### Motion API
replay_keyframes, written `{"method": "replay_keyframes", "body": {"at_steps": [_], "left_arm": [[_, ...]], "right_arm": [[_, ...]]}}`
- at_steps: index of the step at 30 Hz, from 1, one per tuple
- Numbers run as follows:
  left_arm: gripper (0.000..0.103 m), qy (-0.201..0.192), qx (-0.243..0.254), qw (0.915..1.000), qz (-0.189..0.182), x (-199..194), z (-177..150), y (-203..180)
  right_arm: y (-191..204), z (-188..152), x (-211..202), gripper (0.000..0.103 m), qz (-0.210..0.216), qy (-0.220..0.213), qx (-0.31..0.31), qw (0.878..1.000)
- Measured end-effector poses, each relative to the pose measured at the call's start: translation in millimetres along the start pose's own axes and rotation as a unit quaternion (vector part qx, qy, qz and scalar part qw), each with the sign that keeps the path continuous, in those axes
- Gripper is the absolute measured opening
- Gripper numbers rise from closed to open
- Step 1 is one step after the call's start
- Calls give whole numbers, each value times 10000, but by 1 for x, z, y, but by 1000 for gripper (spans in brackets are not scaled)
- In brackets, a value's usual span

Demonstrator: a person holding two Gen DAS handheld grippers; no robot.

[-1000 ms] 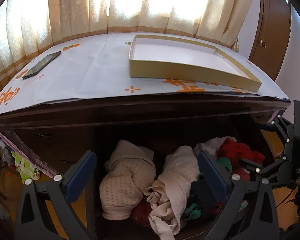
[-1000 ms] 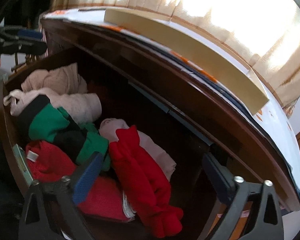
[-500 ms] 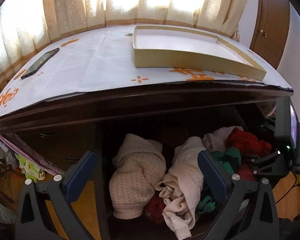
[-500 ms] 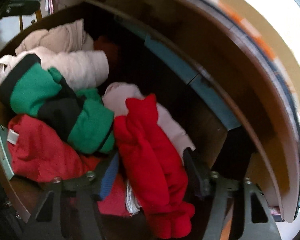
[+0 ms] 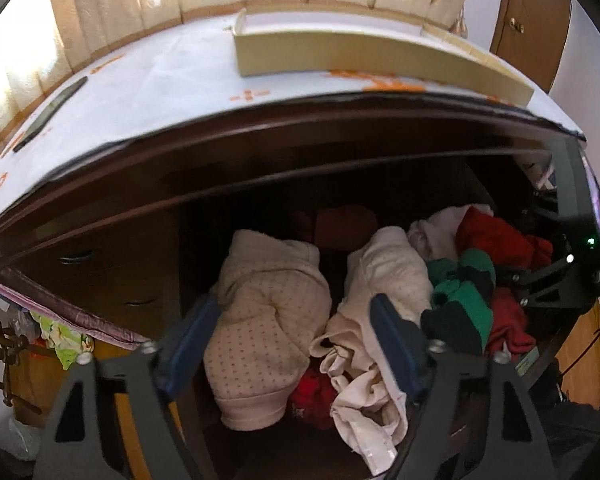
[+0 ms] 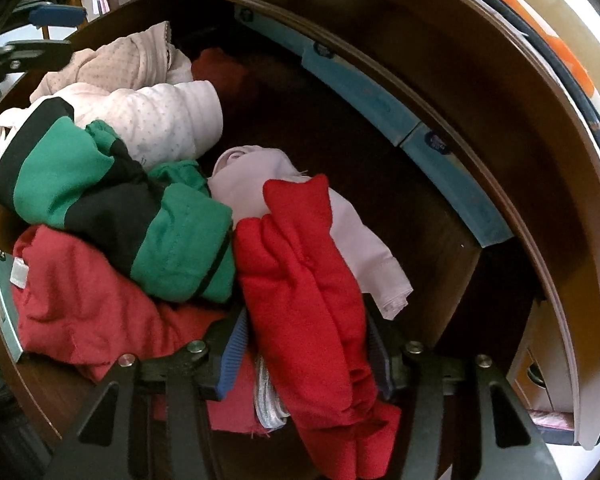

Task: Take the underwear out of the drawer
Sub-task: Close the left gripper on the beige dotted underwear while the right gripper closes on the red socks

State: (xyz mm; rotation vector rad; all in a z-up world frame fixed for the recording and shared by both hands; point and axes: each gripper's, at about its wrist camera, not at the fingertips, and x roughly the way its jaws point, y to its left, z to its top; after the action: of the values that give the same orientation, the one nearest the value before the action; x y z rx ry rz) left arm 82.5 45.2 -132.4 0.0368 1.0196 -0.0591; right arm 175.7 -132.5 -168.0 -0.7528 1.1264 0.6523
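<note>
The open drawer [image 6: 452, 264] under the table [image 5: 148, 92] is full of rolled underwear. The left gripper [image 5: 296, 336] is closing around a cream dotted roll [image 5: 268, 336], its pads not yet pressing. The right gripper [image 6: 306, 350] is closing, its pads pinching a red roll [image 6: 300, 280] beside a green and black one [image 6: 112, 204].

Bedroom: clothes drawer [image 5: 188, 248], curtains [image 5: 148, 8].

A: Drawer [image 6: 440, 92]? 
B: Dark wood, smooth, slight gloss. 
A: Clothes? 
B: All soft cloth: red piece [image 6: 312, 280] matt knit, cream one [image 5: 268, 320] dotted, textured. 
A: Top? 
B: Paper cover [image 5: 148, 92], matt; cardboard tray [image 5: 360, 54].
</note>
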Motion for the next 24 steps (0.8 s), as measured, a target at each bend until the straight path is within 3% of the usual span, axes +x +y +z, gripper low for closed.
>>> {"method": "replay_keyframes", "body": {"at_steps": [10, 13, 24], "left_arm": [[73, 508, 190, 9984, 162, 30, 11, -2], [61, 644, 244, 9975, 173, 36, 13, -4], [63, 1139, 444, 9918, 379, 68, 26, -7]], "right_arm": [[8, -3, -8, 55, -36, -7, -44, 10000], [11, -3, -9, 55, -55, -3, -75, 10000], [14, -4, -8, 55, -65, -4, -97, 9999]]}}
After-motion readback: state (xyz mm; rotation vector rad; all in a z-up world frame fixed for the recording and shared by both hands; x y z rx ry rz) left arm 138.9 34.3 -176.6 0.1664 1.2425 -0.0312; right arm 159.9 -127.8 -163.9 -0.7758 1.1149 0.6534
